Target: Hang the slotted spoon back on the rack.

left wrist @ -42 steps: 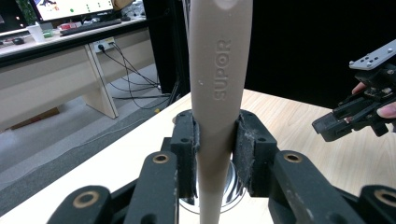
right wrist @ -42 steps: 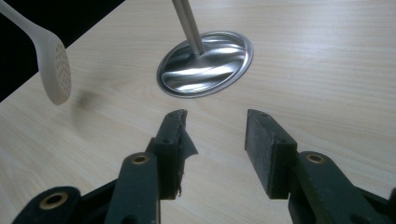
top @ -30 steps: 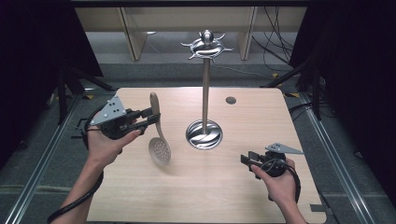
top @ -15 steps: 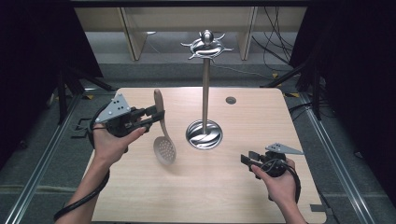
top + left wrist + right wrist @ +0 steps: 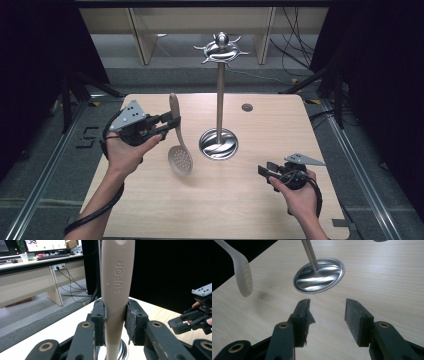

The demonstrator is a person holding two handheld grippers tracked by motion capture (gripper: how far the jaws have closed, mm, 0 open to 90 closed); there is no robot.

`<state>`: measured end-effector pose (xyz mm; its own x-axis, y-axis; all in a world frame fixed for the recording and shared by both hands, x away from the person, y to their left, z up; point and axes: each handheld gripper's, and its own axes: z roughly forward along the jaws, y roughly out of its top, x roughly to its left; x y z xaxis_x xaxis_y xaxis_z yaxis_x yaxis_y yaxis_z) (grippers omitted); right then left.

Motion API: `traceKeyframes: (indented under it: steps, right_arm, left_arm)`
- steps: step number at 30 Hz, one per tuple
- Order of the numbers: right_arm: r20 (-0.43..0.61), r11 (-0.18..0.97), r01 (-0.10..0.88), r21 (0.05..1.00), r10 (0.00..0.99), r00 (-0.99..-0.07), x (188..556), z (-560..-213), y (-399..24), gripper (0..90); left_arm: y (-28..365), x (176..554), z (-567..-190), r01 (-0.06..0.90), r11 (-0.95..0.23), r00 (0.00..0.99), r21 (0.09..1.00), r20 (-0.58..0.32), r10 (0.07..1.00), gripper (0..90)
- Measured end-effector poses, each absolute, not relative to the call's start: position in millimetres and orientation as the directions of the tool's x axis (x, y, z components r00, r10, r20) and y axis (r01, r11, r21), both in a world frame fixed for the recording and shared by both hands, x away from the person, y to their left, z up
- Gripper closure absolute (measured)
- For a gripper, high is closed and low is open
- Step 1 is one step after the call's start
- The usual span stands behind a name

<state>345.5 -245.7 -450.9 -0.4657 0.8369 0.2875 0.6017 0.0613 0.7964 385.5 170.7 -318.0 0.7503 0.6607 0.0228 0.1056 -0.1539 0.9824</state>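
Worktop (image 5: 150, 210): pale wood, filling the lower centre of the high view. Steel stand (image 5: 219, 90) at frame centre, pole upright on a round mirrored base, hooked crown at top; unmoved since a second ago.

Change: the slotted spoon (image 5: 179, 150) has shifted slightly right and lower in frame with the left hand; its perforated bowl now hangs just left of the stand's base, clear of the worktop, shadow beneath. Right gripper (image 5: 269, 171) stays put at lower right; its jaws have just been opening and stand wide with nothing between them.

Writing: "SUPOR" embossed along the spoon's handle, read in the left gripper view.

Pose: left gripper (image 5: 172, 125) held level at left centre, jaws clamped on the handle, which stands near upright, bowl down.
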Motion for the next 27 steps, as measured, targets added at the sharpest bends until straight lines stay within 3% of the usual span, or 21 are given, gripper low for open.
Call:
traceKeyframes:
  steps: [27]
  right_arm:
    - [0.271, 0.066, 0.587, 0.807, 0.841, -0.467, 345, -450, -247, 54.6]
  left_arm:
    - [158, 396, -310, 0.133, -0.160, 0.749, 0.978, 0.007, 0.663, 69.9]
